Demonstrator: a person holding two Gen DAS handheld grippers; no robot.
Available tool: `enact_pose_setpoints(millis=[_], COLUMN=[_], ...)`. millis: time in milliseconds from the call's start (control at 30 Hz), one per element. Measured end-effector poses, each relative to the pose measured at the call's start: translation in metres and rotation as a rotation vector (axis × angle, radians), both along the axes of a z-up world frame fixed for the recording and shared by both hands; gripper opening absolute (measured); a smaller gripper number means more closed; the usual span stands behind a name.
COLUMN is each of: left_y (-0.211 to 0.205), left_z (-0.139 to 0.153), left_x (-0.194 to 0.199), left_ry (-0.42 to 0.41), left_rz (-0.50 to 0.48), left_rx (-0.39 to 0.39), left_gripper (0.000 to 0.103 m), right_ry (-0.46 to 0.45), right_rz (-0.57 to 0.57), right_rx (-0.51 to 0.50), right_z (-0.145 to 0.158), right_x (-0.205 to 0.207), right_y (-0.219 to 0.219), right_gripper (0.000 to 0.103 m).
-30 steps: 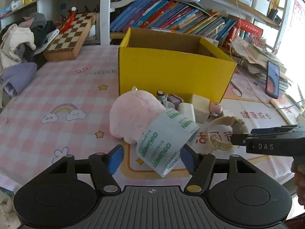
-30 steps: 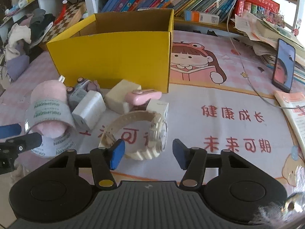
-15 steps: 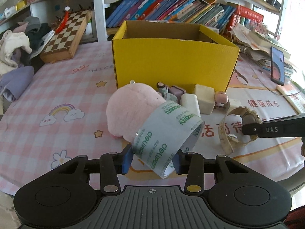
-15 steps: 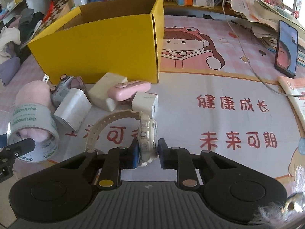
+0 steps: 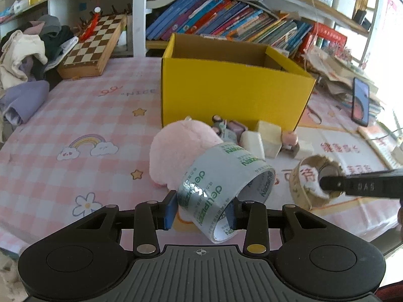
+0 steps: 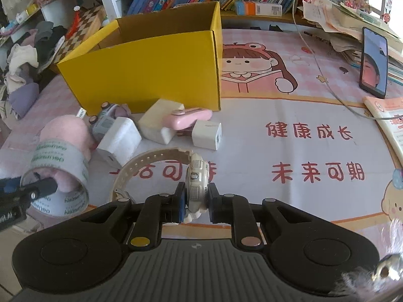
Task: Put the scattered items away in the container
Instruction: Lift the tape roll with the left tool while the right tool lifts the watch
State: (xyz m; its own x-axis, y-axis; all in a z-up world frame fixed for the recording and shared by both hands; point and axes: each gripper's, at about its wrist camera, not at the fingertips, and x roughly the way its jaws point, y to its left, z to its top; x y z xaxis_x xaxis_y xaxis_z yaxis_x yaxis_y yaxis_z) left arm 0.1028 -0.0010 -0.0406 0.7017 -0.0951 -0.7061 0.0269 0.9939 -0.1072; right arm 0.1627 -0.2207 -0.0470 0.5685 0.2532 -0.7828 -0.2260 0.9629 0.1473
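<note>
My left gripper point(image 5: 201, 210) is shut on a roll of clear tape point(image 5: 224, 188) with green lettering, held in front of a pink plush toy point(image 5: 176, 153). My right gripper point(image 6: 196, 202) is shut on the face of a cream wristwatch point(image 6: 195, 183), its strap curling to the left; it also shows in the left wrist view point(image 5: 312, 182). The open yellow cardboard box point(image 5: 231, 90) stands behind on the pink mat, also in the right wrist view point(image 6: 151, 65). In front of it lie white blocks point(image 6: 119, 139), a pink gadget point(image 6: 187, 119), a white charger point(image 6: 207, 134) and a small toy car point(image 6: 105, 120).
A chessboard point(image 5: 93, 42) and a heap of clothes point(image 5: 22, 58) lie at the back left. Shelves of books point(image 5: 226, 22) run behind the box. A phone point(image 6: 374, 63), a cable and stacked papers sit at the right. The table's front edge is close below both grippers.
Both grippers went from open to shut, the left on the tape roll and the right on the watch. Both items now look slightly raised.
</note>
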Motion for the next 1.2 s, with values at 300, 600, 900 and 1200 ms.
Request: enact_pose_setpoints(millis=[300, 600, 900, 1200], left_y=[-0.011, -0.018, 0.001, 0.021], left_z=[-0.008, -0.002, 0.002, -0.005], left_x=[0.000, -0.012, -0.014, -0.015], left_ry=[0.058, 0.028, 0.024, 0.064], left_rz=[-0.081, -0.129, -0.075, 0.001], left_rx=[0.022, 0.073, -0.047, -0.185], left_gripper=[0.045, 0.046, 0.005, 0.002], right_ry=[0.009, 0.011, -0.009, -0.005], right_rz=[-0.007, -0.015, -0.019, -0.034], right_rx=[-0.008, 0.005, 0.011, 0.031], right_z=[0.000, 0.000, 0.006, 0.006], right_x=[-0.012, -0.016, -0.022, -0.032], right_y=[0.001, 0.002, 0.001, -0.004], right_gripper=[0.016, 0.016, 0.016, 0.016])
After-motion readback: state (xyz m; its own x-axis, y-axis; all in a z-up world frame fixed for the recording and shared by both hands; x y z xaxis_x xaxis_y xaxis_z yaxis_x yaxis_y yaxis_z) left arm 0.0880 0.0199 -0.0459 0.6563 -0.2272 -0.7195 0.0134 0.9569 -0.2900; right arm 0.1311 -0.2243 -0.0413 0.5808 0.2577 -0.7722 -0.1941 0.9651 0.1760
